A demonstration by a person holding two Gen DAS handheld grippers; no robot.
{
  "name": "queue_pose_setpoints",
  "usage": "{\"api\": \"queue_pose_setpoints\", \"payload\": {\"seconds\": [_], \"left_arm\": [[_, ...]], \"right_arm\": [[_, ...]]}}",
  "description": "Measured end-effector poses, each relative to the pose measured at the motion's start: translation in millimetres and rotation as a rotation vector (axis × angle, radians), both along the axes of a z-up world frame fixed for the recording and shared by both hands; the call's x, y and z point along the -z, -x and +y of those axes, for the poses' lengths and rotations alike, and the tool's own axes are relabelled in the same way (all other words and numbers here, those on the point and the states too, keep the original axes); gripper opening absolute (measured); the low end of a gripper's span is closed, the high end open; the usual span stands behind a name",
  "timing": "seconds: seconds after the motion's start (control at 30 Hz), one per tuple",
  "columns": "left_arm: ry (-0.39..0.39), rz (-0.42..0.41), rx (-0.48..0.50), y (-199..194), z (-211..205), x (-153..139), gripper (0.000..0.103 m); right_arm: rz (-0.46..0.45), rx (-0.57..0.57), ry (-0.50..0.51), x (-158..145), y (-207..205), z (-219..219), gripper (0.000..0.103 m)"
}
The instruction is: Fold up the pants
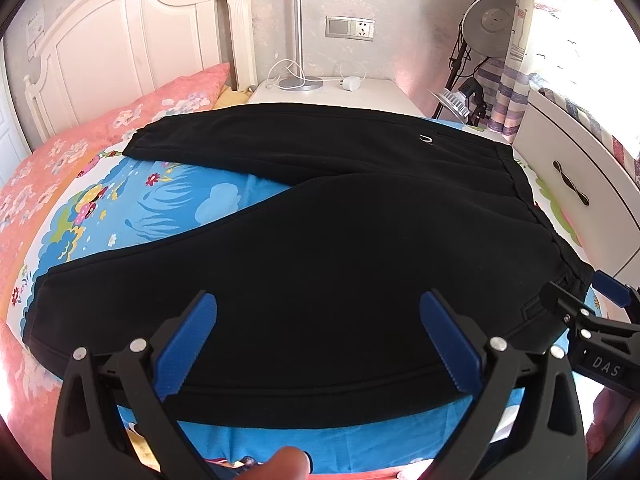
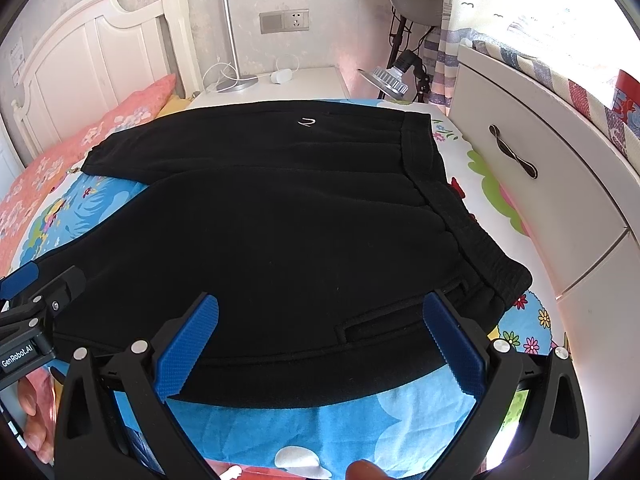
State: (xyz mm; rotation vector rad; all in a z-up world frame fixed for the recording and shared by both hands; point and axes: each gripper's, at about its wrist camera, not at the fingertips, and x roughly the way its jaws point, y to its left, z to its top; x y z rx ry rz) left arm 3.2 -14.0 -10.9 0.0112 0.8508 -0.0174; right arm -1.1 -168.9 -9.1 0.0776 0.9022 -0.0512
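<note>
Black pants lie flat on the bed, waistband to the right, two legs spread out to the left. A small white logo marks the far leg. My left gripper is open and empty, just above the near leg's front edge. My right gripper is open and empty, over the near side of the pants close to the waistband and a pocket slit. Each gripper shows at the edge of the other's view: the right one and the left one.
The bed has a blue cartoon sheet and pink pillows at the left. A white headboard, a nightstand with a lamp base and charger, and a white drawer cabinet at the right surround it.
</note>
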Motion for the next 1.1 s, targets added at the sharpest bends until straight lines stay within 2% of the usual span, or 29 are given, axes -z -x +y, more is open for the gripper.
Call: {"api": "queue_pose_setpoints", "payload": {"seconds": [0.63,0.77,0.93,1.1], "left_arm": [[-0.001,0.011,0.001,0.4,-3.2,6.3,0.102],[0.01,0.025,0.0,-1.5,1.1,9.9,0.102],[0.089,0.03,0.002,-6.0,18.3,17.3,0.102],[0.149,0.039,0.007,-8.8,33.6,26.2,0.102]], "right_arm": [[0.016,0.001,-0.009,7.2,0.5,-0.3,0.099],[0.037,-0.006,-0.051,9.2,-8.6,-10.6,0.099],[0.031,-0.01,-0.162,-11.2,-66.1,-61.0,0.099],[0.093,-0.001,-0.155,-17.5,-184.1,-123.3,0.099]]}}
